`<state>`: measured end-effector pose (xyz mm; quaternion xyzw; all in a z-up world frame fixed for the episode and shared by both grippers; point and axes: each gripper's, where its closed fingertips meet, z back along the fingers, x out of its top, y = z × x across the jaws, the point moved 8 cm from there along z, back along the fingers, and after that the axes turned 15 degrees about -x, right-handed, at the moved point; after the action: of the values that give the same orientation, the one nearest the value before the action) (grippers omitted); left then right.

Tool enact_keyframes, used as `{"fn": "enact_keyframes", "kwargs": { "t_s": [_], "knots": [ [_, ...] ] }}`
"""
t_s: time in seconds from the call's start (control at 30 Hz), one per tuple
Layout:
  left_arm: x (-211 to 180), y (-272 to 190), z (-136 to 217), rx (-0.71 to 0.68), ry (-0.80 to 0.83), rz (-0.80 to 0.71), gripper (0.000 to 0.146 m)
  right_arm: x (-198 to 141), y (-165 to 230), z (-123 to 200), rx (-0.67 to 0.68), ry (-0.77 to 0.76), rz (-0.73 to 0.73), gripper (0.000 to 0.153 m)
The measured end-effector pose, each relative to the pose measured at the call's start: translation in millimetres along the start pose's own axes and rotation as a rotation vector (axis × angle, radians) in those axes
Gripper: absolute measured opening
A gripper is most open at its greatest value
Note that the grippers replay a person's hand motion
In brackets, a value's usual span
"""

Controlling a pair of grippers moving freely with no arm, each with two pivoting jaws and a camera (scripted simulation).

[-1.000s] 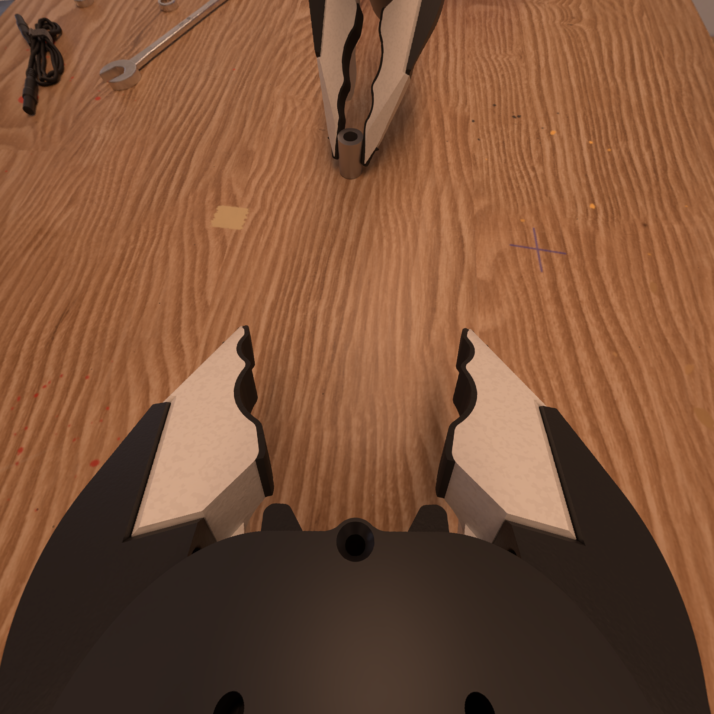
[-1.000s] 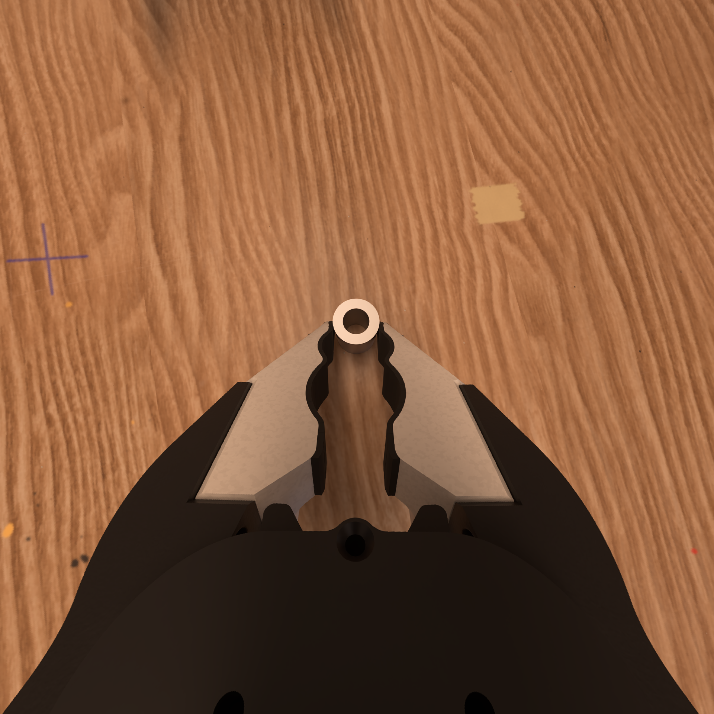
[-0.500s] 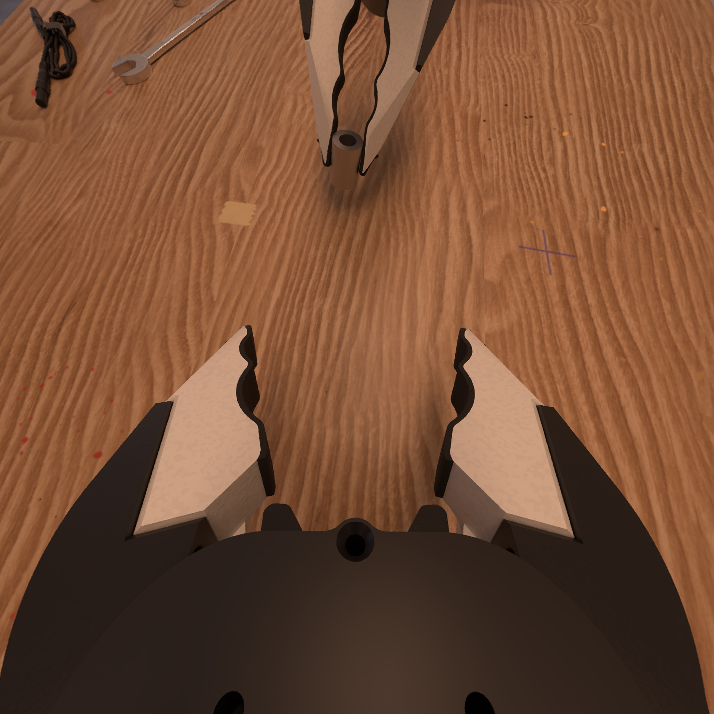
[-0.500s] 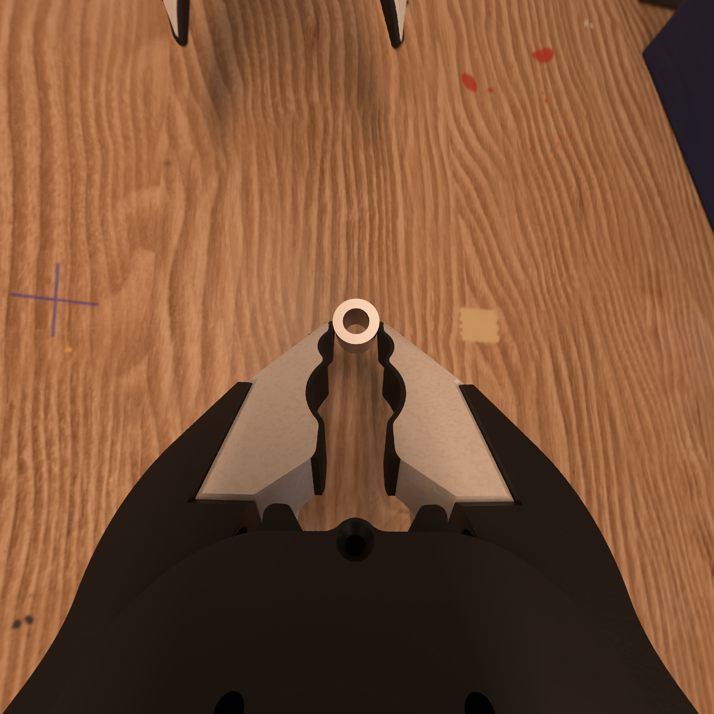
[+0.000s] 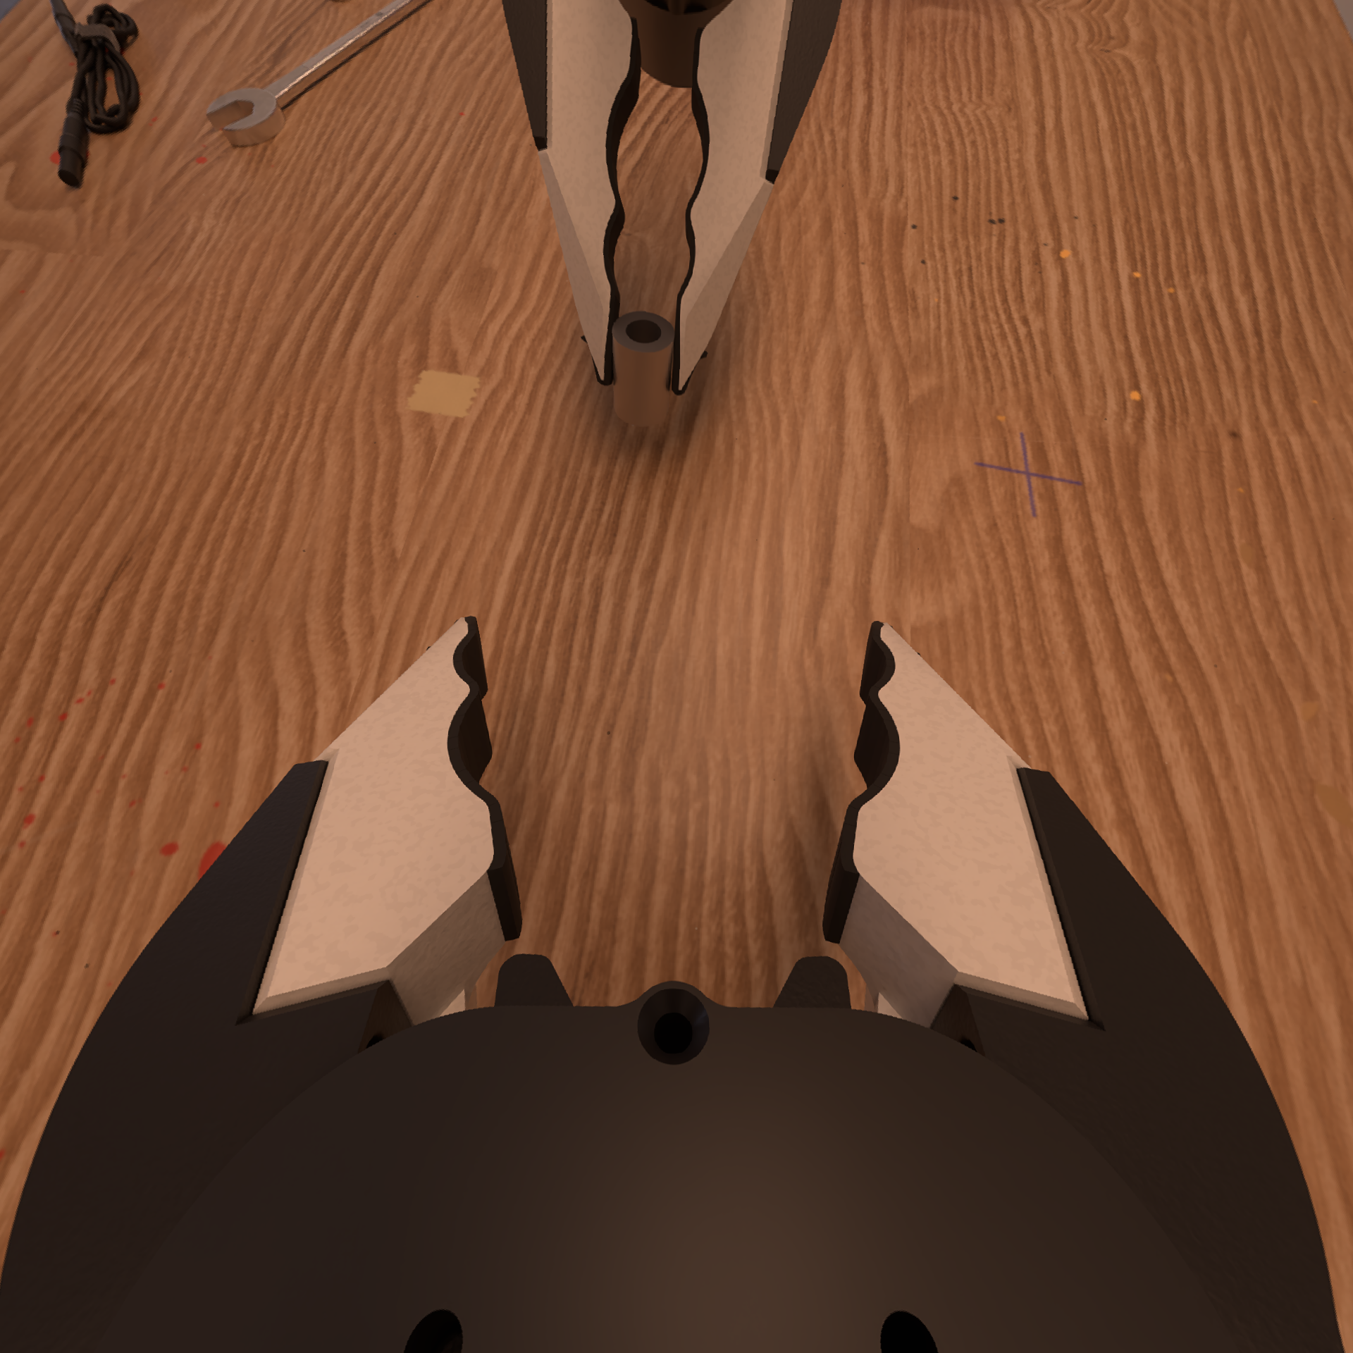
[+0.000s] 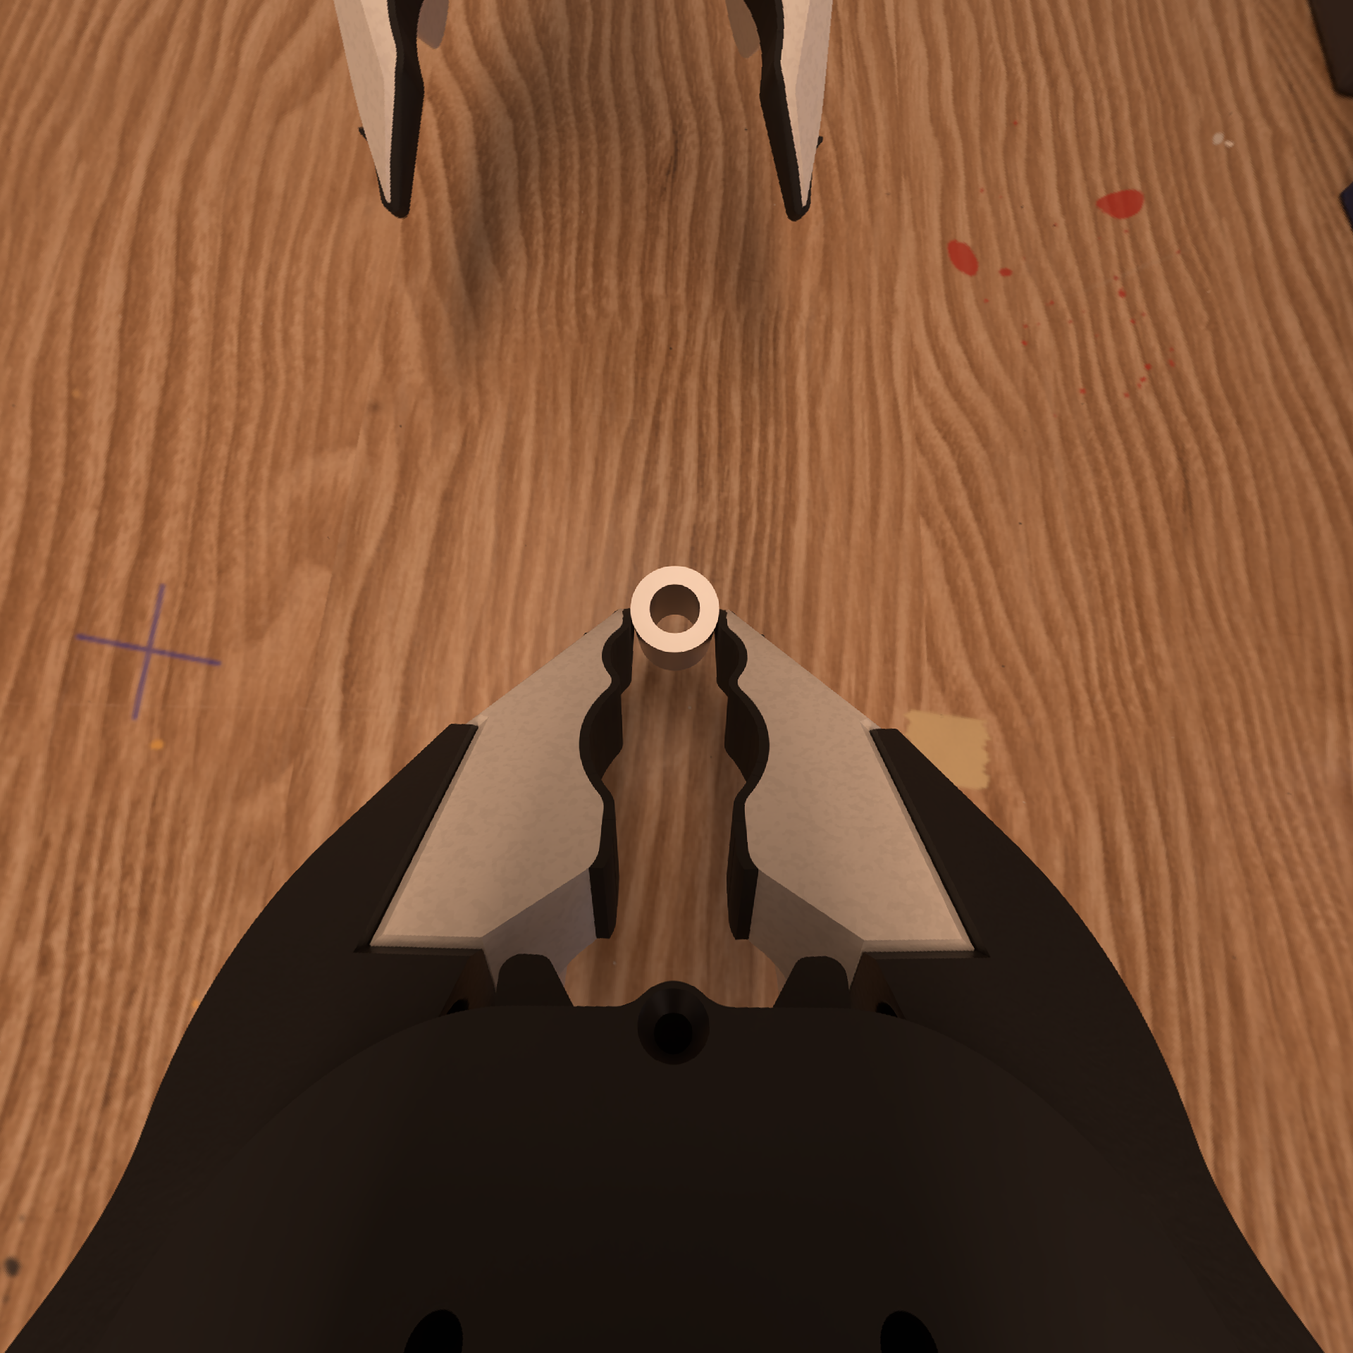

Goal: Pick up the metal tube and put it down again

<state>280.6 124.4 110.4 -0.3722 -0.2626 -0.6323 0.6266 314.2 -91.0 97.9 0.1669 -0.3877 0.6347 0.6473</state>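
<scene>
On the bench [image 5: 732, 556], wood-grained:

Tube [image 6: 674, 613]: short metal cylinder, hollow, upright, near mid-bench. Pinched at the fingertips of the right gripper [image 6: 674, 630], whose jaws are clenched on its sides. From the left wrist view the tube [image 5: 642, 366] pokes out below those fingertips; whether its foot touches the bench cannot be told.

Left gripper [image 5: 673, 637]: jaws released, spread wide, nothing between them. It faces the right gripper [image 5: 642, 384] across bare bench, well apart from the tube. Its two fingertips [image 6: 392, 190] show at the top of the right wrist view.

Tape patch [image 5: 444, 393]: tan, flat on the bench, near the tube.

Cross mark [image 5: 1028, 474]: thin purple lines drawn on the bench, on the tube's other side.

Wrench [image 5: 249, 117]: steel, open-ended, lying at the far edge.

Cable [image 5: 99, 88]: black, bundled, beside the wrench.

Paint specks [image 6: 1040, 241]: red, scattered on the bench.
</scene>
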Motion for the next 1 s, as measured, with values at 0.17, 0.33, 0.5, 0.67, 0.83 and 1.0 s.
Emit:
{"fn": "enact_keyframes", "kwargs": {
  "t_s": [0.17,0.33,0.5,0.67,0.83,1.0],
  "knots": [
    [0.2,0.0,-0.3,-0.001,-0.003,-0.003,0.103,5.1,2.2,-6.7,0.005,0.029,-0.021,0.022],
    [0.9,-1.5,-3.4,0.019,-0.018,-0.002,0.103,2.1,2.0,-8.0,0.02,0.031,-0.037,0.022],
    [-5.4,-5.6,-9.8,0.07,0.004,0.01,0.106,-5.3,-2.1,-0.8,0.005,0.019,-0.038,0.022],
    [-4.3,-4.6,-13.6,0.083,-0.008,0.004,0.11,-26.7,-6.7,11.5,-0.016,0.106,-0.029,0.022],
    [-1.9,0.7,-17.7,0.074,-0.023,-0.006,0.111,-39.7,-2.9,10.6,0.01,0.124,-0.058,0.022],
    [-3.7,1.5,-20.8,0.073,-0.023,-0.003,0.112,-41.6,-4.7,15.1,0.037,0.085,-0.084,0.053]
  ]
}}
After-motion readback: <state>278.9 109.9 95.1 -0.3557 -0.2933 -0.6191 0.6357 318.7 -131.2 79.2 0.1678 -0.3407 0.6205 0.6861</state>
